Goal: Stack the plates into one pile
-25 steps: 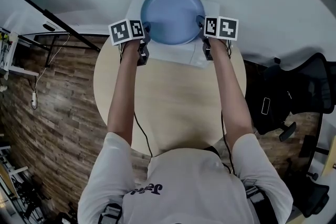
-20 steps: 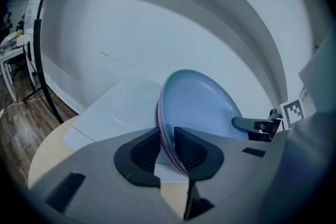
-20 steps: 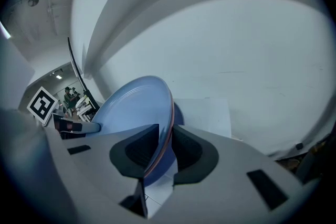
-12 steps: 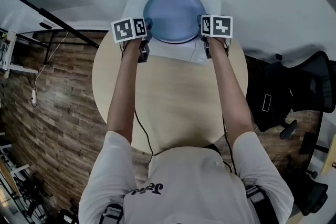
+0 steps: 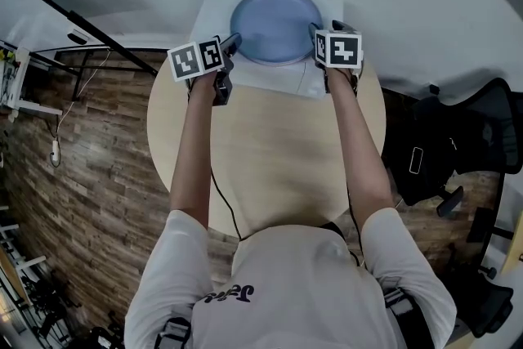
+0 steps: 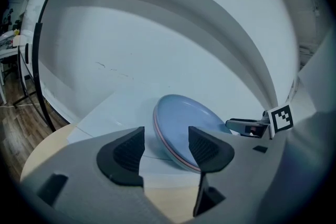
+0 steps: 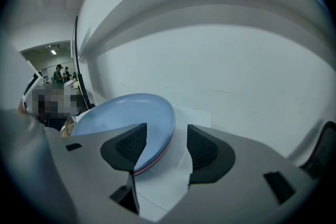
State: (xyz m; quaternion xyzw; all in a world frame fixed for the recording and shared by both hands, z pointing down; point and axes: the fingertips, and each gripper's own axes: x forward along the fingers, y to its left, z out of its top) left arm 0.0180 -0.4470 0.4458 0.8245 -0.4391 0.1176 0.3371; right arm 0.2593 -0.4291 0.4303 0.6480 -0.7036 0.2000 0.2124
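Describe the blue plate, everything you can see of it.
The blue plate is round, shallow, smooth and glazed-looking, lying face up atop a pink-edged plate on a white sheet at the far side of the table. The left claw and right claw flank its rim; their jaws have just been opening, the rim between them but unpressed.

Seen along the left hand-held gripper [image 6: 165, 148]: jaws wide apart, just opened, pressing on nothing; in the gap beyond them, near rim of a blue plate [image 6: 185, 122], stacked on a pinkish plate [image 6: 179, 155] showing only as a thin edge; beneath both, a white sheet [image 6: 113, 113] on the tan worktop [image 6: 44, 152]; at right, past the plates, the right hand-held gripper [image 6: 237, 126] with its marker cube [image 6: 282, 119]; far left, a black pole [image 6: 38, 60].
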